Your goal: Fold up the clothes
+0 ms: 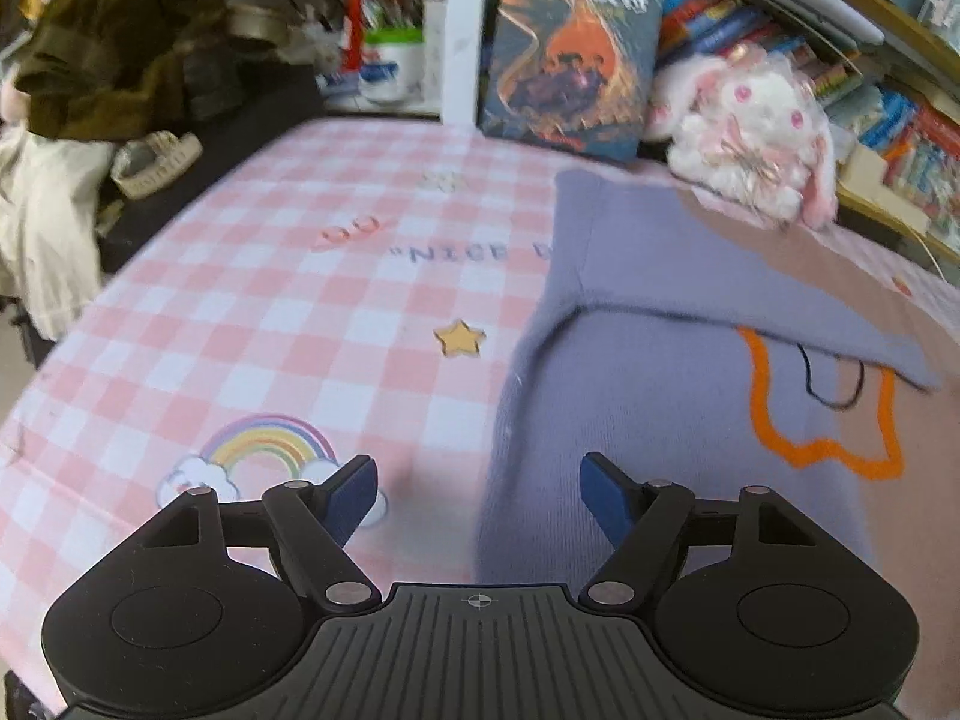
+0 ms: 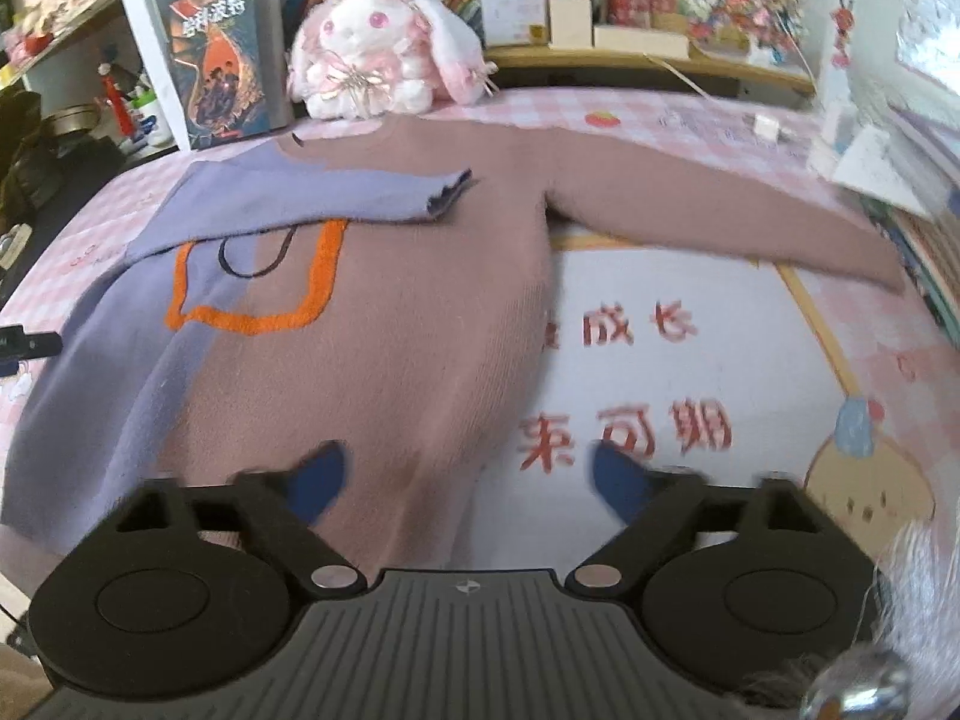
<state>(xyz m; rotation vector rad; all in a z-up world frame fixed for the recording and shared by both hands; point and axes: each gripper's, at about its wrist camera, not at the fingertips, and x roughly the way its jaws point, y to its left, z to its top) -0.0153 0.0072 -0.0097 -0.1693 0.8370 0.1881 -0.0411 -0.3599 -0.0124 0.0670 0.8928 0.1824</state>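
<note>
A: Lilac and dusty brown knit, that's the sweater (image 2: 384,312). It lies flat on the pink checked tablecloth (image 1: 252,324), neck toward the shelves and hem toward the cameras.

B: And the sleeves?

A: The lilac sleeve (image 2: 312,198) is folded across the chest, its cuff ending near the middle, over the top of the orange outline stitched on the front. The brown sleeve (image 2: 720,210) stretches straight out to the side, flat on the cloth.

B: What are the claws doing?

A: The left gripper (image 1: 480,492) is spread wide with nothing between its blue tips. One tip is over the checked cloth, the other over the sweater's lilac side edge. The right gripper (image 2: 468,480) is also wide apart and empty, one tip above the brown lower body, the other above the white panel with red characters. Whether either touches the fabric, I can't tell.

B: Anything behind the sweater?

A: A white and pink plush rabbit (image 2: 372,54) sits just past the collar, with a book (image 2: 225,60) standing upright beside it.
</note>
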